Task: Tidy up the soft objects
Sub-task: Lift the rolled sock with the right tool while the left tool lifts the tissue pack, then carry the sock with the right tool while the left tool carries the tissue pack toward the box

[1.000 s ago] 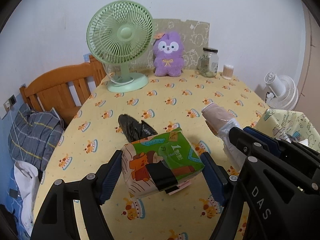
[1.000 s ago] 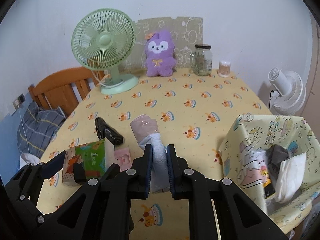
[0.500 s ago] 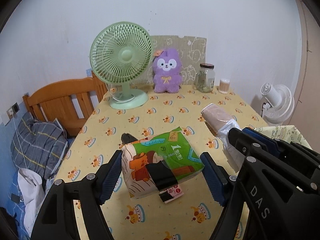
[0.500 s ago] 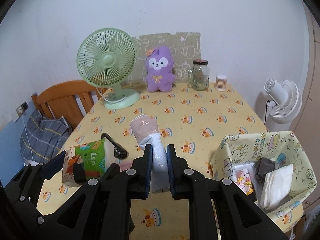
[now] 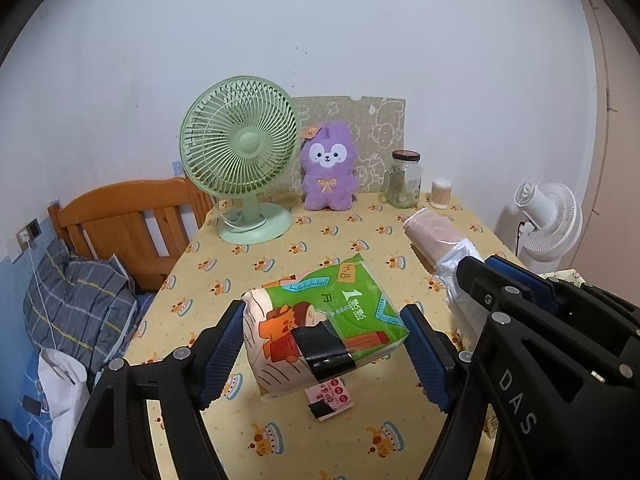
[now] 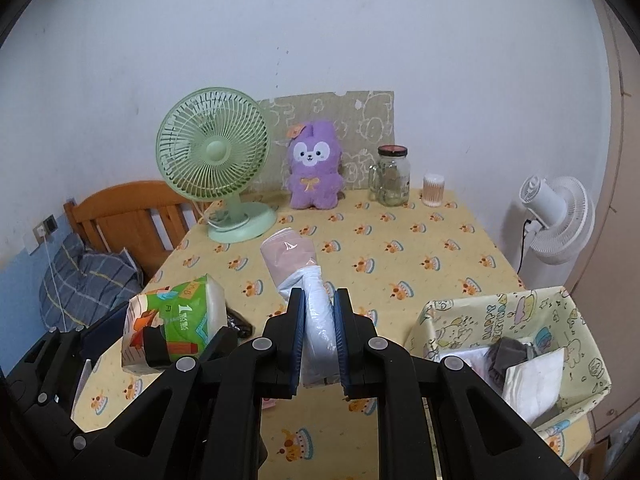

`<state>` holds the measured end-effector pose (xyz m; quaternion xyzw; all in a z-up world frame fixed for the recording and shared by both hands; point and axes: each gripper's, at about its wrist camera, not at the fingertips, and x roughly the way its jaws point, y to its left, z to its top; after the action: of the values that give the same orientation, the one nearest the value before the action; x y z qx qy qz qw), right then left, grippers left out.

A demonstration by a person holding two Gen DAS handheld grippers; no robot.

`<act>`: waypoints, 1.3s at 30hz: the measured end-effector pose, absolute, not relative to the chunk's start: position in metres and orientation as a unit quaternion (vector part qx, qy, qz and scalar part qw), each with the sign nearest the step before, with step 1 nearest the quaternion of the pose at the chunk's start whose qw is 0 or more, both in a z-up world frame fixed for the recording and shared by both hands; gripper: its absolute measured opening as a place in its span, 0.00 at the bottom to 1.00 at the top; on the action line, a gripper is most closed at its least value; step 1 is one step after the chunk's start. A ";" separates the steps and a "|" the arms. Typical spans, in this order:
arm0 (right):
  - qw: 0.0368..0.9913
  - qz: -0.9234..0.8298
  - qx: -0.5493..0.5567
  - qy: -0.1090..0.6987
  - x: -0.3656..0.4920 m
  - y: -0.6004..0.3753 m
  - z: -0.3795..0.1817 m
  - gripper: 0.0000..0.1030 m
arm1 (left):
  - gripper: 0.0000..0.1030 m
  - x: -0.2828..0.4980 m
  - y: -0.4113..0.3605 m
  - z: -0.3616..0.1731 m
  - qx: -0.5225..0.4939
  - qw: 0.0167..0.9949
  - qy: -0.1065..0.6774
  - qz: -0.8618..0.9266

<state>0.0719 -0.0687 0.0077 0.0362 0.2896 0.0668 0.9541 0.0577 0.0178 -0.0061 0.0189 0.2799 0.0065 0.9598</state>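
Observation:
My left gripper (image 5: 324, 334) is shut on a green and orange tissue pack (image 5: 320, 320) patched with black tape, held clear above the yellow tablecloth (image 5: 280, 432). The same tissue pack (image 6: 172, 324) shows at the left of the right wrist view. My right gripper (image 6: 319, 320) is shut on a pink roll in a clear plastic bag (image 6: 304, 280), also lifted off the table; that roll (image 5: 434, 236) sticks out at the right in the left wrist view. A yellow printed fabric bin (image 6: 576, 320) at the lower right holds white folded cloths and a grey item.
A green desk fan (image 6: 216, 160), a purple plush (image 6: 314, 172), a glass jar (image 6: 392, 176) and a cotton-swab tub (image 6: 434, 190) line the back of the table. A pink packet (image 5: 332, 394) and a black item (image 6: 239, 322) lie on the cloth. A white fan (image 6: 556, 216) stands right, a wooden bed frame (image 5: 128, 220) left.
Both grippers have risen with their loads, so the table looks farther below and more wall shows. The tissue pack now hides the black item in the left wrist view.

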 end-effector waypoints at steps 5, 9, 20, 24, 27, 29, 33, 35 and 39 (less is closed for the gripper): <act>0.955 0.063 0.039 0.287 0.069 -0.076 0.009 0.17 | 0.77 0.056 0.011 -0.005 0.020 0.961 0.277 0.002; 0.955 0.058 0.043 0.286 0.067 -0.084 0.011 0.17 | 0.77 0.055 0.002 -0.003 0.024 0.962 0.271 -0.002; 0.958 0.041 0.046 0.280 0.066 -0.109 0.014 0.17 | 0.77 0.058 -0.022 0.000 0.027 0.964 0.265 -0.022; 0.958 0.036 0.047 0.280 0.066 -0.118 0.012 0.17 | 0.77 0.059 -0.030 -0.002 0.028 0.963 0.265 -0.027; 0.958 0.032 0.049 0.279 0.064 -0.127 0.011 0.17 | 0.77 0.060 -0.039 -0.002 0.031 0.963 0.265 -0.032; 0.959 0.028 0.050 0.278 0.063 -0.133 0.011 0.17 | 0.77 0.060 -0.044 -0.003 0.032 0.963 0.263 -0.037; 0.960 0.023 0.051 0.275 0.063 -0.143 0.010 0.17 | 0.77 0.060 -0.055 -0.004 0.033 0.964 0.261 -0.046; 0.960 0.020 0.050 0.273 0.062 -0.147 0.009 0.17 | 0.77 0.060 -0.059 -0.005 0.034 0.964 0.258 -0.051; 0.962 0.012 0.045 0.268 0.063 -0.159 0.008 0.17 | 0.77 0.062 -0.070 -0.007 0.033 0.965 0.253 -0.063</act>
<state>0.0628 -0.1587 0.0075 0.0453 0.2684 0.0123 0.9622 0.0620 -0.0695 -0.0066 0.0328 0.2534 -0.0630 0.9648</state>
